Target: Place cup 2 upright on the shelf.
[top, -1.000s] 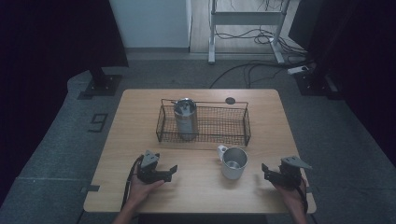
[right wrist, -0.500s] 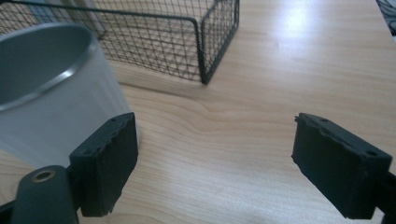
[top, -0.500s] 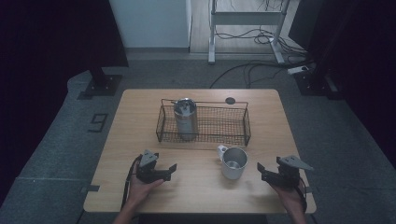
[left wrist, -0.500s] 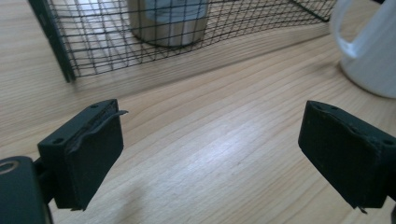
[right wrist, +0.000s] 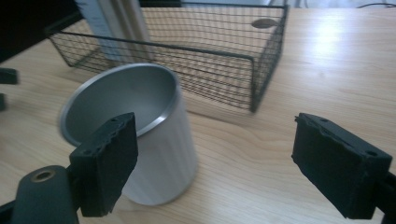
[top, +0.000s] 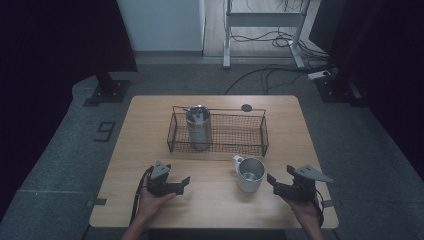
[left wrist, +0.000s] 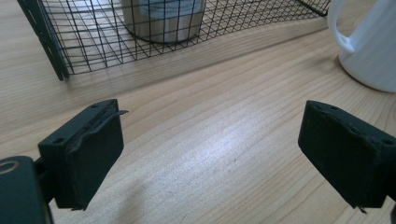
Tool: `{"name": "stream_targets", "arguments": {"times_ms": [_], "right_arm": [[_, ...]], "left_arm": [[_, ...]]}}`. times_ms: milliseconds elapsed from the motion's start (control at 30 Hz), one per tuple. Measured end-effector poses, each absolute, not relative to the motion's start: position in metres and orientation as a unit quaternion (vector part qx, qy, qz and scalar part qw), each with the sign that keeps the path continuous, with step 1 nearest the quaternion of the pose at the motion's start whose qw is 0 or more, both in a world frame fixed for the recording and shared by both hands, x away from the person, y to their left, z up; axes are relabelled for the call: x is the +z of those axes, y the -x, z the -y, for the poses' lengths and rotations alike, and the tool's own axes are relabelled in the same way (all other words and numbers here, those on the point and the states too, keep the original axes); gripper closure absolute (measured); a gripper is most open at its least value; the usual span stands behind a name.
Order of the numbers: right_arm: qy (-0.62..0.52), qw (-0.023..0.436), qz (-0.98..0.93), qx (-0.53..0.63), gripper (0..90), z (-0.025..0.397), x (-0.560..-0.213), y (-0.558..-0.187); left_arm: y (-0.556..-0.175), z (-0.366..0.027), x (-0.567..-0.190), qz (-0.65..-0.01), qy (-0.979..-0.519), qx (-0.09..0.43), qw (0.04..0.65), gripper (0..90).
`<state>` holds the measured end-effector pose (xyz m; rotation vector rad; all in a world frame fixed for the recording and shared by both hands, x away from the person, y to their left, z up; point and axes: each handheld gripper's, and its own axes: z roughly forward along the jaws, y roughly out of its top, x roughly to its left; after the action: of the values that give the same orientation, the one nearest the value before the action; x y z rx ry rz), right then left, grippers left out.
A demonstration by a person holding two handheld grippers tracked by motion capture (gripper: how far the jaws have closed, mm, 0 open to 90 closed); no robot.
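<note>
- Two grippers I hold: left gripper (top: 186, 183) wide, over bare table (top: 215, 200).
- Right gripper (top: 270, 181) wide, just right of the mug (top: 248, 174).
- Basket (top: 260, 131) far, canister (top: 198, 127) inside.

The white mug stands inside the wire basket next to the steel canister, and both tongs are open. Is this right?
Not quite. The white mug stands on the table in front of the wire basket, as the high view shows. The steel canister is inside, and both tongs, left and right, are open.

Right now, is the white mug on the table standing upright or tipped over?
Upright. The white mug stands on its base on the table, its open mouth faces up, and the right gripper view shows its inside looks empty.
</note>
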<state>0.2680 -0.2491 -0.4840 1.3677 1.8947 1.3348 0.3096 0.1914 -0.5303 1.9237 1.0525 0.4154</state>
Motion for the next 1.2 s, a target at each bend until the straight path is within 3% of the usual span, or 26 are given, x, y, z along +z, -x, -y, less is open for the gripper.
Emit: {"name": "stream_targets", "arguments": {"times_ms": [700,1200], "right_arm": [[-0.452,0.196,-0.717,0.493,9.2,0.211,-0.483,-0.271],[-0.449,0.204,-0.73,0.473,1.2,0.189,-0.484,-0.285]], "left_arm": [[-0.309,-0.188,-0.535,-0.421,-0.782,0.155,0.433,7.2],[-0.308,-0.19,-0.534,-0.413,-0.783,0.144,0.443,7.3]]}}
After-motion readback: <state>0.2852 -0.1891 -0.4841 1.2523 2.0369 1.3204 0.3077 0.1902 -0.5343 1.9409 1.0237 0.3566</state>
